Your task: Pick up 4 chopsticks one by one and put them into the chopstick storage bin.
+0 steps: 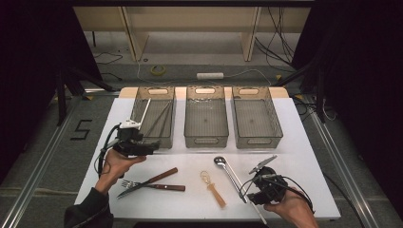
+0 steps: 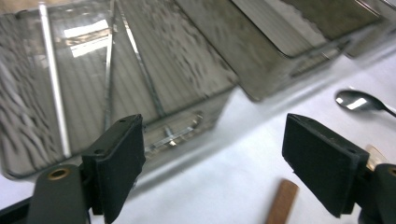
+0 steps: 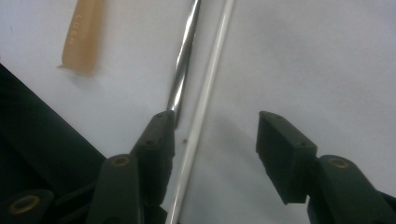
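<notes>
A whisk (image 1: 213, 186) and spoon (image 1: 229, 171) lie beside the right claw (image 1: 260, 167).

Three bins (image 1: 206, 118), perhaps six utensils (image 1: 233, 176)

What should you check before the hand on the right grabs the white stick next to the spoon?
1. Right gripper jaws apart: ok, both pads stand open.
2. White stick between the jaws: ok, it runs up just inside the left pad.
3. Long spoon clear of the grip: not ok, its metal handle lies right beside the stick and reaches the same pad.
4. Pads pressing on the stick: not ok, they have not closed on it.
5. Left gripper out of the way: ok, open, holding nothing, near the left bin.
6. Room in that bin: ok, a few thin sticks lie in it, with space left.
</notes>
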### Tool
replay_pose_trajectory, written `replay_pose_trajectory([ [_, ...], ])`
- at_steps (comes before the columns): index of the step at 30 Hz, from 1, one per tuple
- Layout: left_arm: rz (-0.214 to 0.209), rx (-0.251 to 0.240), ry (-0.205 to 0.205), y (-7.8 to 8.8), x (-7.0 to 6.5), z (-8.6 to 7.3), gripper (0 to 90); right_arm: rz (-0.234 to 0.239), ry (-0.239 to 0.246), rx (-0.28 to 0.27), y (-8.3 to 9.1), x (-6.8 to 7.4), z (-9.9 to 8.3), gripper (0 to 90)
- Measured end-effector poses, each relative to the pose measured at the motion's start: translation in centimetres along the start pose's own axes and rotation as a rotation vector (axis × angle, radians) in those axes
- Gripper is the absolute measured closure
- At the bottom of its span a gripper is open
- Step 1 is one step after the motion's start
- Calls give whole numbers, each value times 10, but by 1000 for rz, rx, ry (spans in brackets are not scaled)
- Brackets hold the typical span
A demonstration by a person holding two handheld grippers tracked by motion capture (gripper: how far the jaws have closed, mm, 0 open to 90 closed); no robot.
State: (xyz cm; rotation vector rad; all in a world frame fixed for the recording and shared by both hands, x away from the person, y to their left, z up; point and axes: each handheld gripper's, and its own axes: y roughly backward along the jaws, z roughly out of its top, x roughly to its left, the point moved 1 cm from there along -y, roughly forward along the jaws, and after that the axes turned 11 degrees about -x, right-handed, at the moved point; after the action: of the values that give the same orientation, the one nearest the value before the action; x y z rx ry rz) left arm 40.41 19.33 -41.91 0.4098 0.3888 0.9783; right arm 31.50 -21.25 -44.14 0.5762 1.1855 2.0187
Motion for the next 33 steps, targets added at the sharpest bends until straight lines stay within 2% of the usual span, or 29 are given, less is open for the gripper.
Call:
replay_pose_trajectory([
  [5, -10, -51, -30, 11, -17, -9, 196, 22, -14, 23, -4, 3, -3, 581],
  [11, -42, -82, -52, 18, -30, -19, 194, 42, -22, 61, -11, 5, -6, 653],
  [13, -46, -82, -54, 20, -33, -23, 194, 44, -20, 72, -12, 5, -6, 678],
  [15, -66, -74, -34, 20, -36, -28, 193, 46, -16, 87, -13, 6, -6, 695],
  [19, -75, -59, -44, 22, -43, -36, 190, 32, -10, 107, -16, 7, -6, 721],
  [22, -74, -60, -56, 25, -46, -38, 189, 40, -15, 118, -17, 8, -7, 738],
  [33, -80, -57, -59, 30, -48, -42, 188, 19, -11, 145, -23, 10, -7, 792],
])
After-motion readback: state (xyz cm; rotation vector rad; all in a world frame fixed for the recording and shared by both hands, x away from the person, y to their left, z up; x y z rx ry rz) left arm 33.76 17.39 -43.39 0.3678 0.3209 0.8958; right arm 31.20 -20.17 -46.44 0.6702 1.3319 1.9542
